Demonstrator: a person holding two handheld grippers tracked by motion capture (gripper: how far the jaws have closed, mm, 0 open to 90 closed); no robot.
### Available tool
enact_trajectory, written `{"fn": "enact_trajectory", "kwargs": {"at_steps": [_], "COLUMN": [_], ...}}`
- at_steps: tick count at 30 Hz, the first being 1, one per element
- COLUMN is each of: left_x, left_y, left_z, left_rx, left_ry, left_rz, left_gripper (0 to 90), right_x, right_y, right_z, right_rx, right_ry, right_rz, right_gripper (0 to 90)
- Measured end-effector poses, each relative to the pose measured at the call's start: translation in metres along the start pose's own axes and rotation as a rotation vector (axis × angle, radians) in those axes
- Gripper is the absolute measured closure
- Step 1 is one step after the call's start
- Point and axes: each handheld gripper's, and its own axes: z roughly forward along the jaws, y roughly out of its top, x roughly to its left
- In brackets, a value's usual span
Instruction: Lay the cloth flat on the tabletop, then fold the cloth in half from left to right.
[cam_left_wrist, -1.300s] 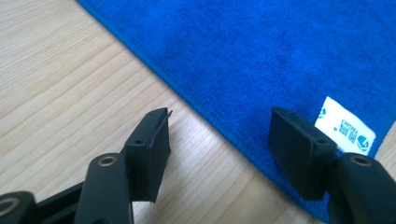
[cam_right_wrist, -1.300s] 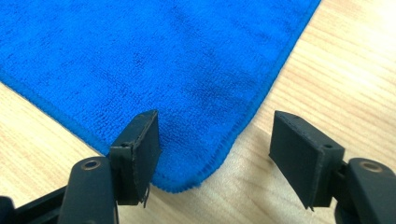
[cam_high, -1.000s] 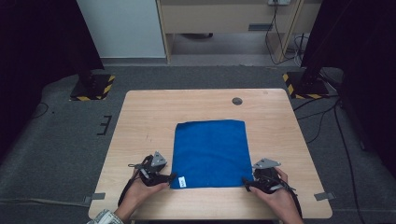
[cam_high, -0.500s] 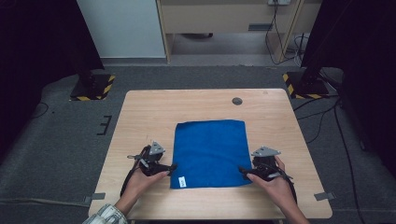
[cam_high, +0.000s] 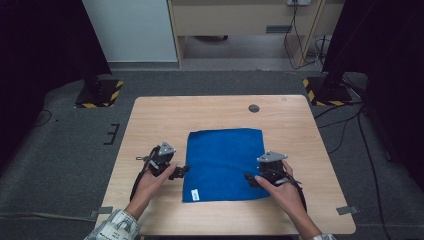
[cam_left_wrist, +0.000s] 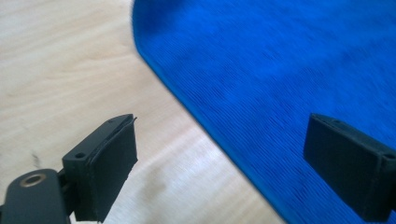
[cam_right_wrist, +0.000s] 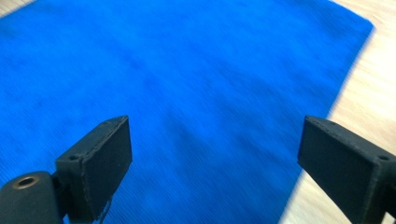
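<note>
A blue cloth (cam_high: 225, 162) lies flat near the middle of the wooden table (cam_high: 150, 125), with a small white tag (cam_high: 194, 193) at its near left corner. My left gripper (cam_high: 182, 171) is open at the cloth's left edge; in the left gripper view that edge (cam_left_wrist: 201, 119) runs between the jaws. My right gripper (cam_high: 249, 178) is open over the cloth's right side. The right gripper view has the blue cloth (cam_right_wrist: 187, 84) spread under both jaws, with its right edge by the right jaw. Neither gripper holds anything.
A small dark round disc (cam_high: 254, 108) sits in the table top near the far edge. Bare wood surrounds the cloth on all sides. Black stands with yellow-striped bases (cam_high: 98, 95) stand on the floor beyond the table's far corners.
Both grippers have moved forward along the cloth's sides, away from its near corners, and now sit about halfway up its near half. The cloth lies as before.
</note>
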Motion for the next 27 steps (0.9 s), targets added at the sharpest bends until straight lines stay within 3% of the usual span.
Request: {"fn": "enact_trajectory", "kwargs": {"at_steps": [7, 13, 21, 27], "left_x": [0.014, 0.018, 0.022, 0.030], "left_y": [0.020, 0.031, 0.039, 0.042], "left_z": [0.002, 0.004, 0.009, 0.018], "left_rx": [-0.032, -0.052, -0.052, -0.042], "left_ry": [0.015, -0.004, -0.003, 0.008], "left_rz": [-0.020, -0.033, -0.034, -0.047], "left_gripper": [9.0, 9.1, 9.1, 10.6], "right_x": [0.020, 0.034, 0.063, 0.092], "right_y": [0.021, 0.032, 0.045, 0.051], "right_z": [0.016, 0.027, 0.036, 0.044], "right_rx": [-0.002, 0.008, 0.008, 0.011], "right_ry": [0.037, 0.061, 0.139, 0.215], "right_rz": [-0.034, -0.052, -0.093, -0.138], "right_gripper": [14.1, 19.5, 23.1, 32.1]}}
